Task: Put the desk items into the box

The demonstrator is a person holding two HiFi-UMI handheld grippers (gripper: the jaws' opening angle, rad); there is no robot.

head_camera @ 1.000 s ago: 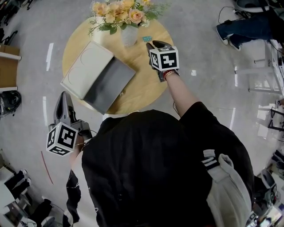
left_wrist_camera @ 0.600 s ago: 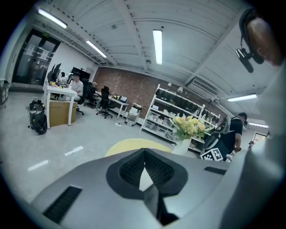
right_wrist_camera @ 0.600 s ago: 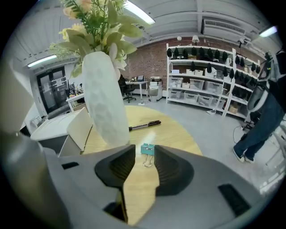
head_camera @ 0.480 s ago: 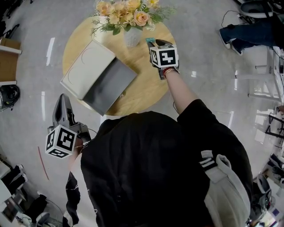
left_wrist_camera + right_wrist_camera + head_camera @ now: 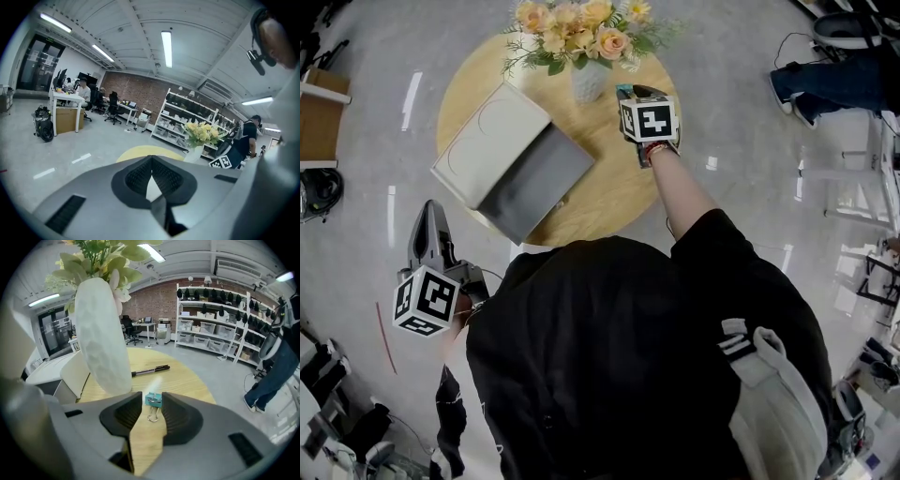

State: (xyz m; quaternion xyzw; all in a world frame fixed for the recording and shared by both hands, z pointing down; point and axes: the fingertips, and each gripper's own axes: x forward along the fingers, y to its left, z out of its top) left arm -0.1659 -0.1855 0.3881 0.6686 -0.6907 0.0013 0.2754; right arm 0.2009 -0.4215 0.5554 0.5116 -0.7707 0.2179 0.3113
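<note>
Right claw [image 5: 152,397] is hovering wide open (jaws have just been opening up) with the teal binder clip [image 5: 153,400] lying loose between its tips, while left claw [image 5: 151,159] is hanging shut.

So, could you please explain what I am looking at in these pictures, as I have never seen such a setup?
No robot here: a person holds a two-jaw claw in each hand. One picture comes from a camera on the person's head, looking down; the other two from cameras riding on each claw, looking along its jaws. On the round wooden table stand a vase of flowers and an open box, with a pen and a teal binder clip lying by the vase. The left claw is shut and empty, held over the floor. The right claw has its jaws apart around the binder clip; they have just been closing a little, but do not pinch it yet. Nothing is held.
</note>
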